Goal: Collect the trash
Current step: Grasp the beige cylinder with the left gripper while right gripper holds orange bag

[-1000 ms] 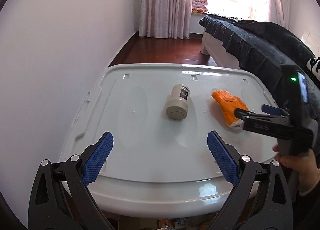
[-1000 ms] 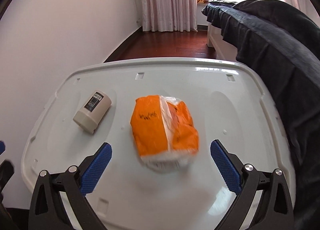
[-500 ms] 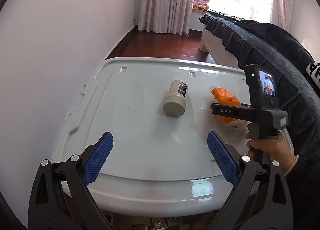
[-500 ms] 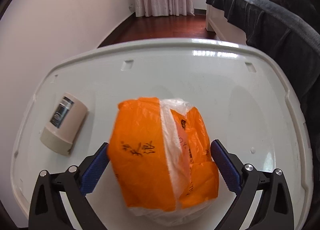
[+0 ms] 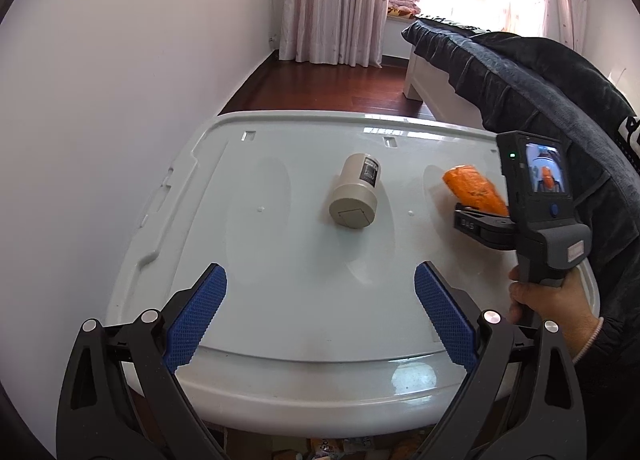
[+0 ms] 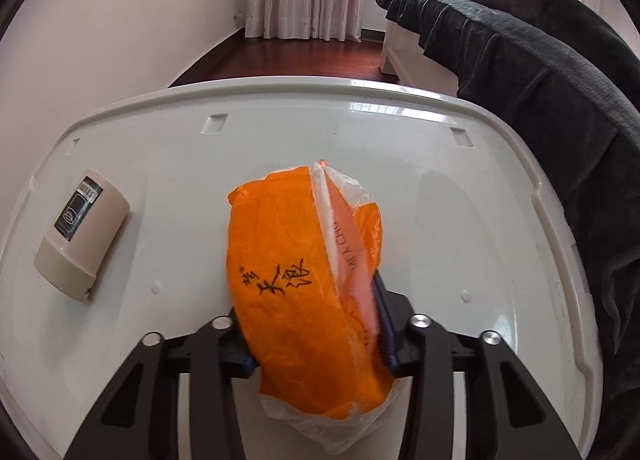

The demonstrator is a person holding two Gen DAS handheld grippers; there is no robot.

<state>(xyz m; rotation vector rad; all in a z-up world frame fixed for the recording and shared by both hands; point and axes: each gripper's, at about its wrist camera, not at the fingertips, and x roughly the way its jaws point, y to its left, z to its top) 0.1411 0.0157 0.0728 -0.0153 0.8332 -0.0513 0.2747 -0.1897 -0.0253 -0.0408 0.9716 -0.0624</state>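
Note:
An orange and white plastic wrapper is squeezed between the blue pads of my right gripper, which is shut on it above the white table. In the left wrist view the same wrapper shows in the right gripper at the table's right side. A beige cylindrical container lies on its side mid-table, also seen at the left in the right wrist view. My left gripper is open and empty over the near table edge.
A white wall runs along the table's left. A bed with a dark blanket stands to the right. Curtains and a wooden floor lie beyond. Some items show under the table's near edge.
My right gripper moved in around the orange wrapper and shut on it, crumpling it. My left gripper stayed open and barely moved.

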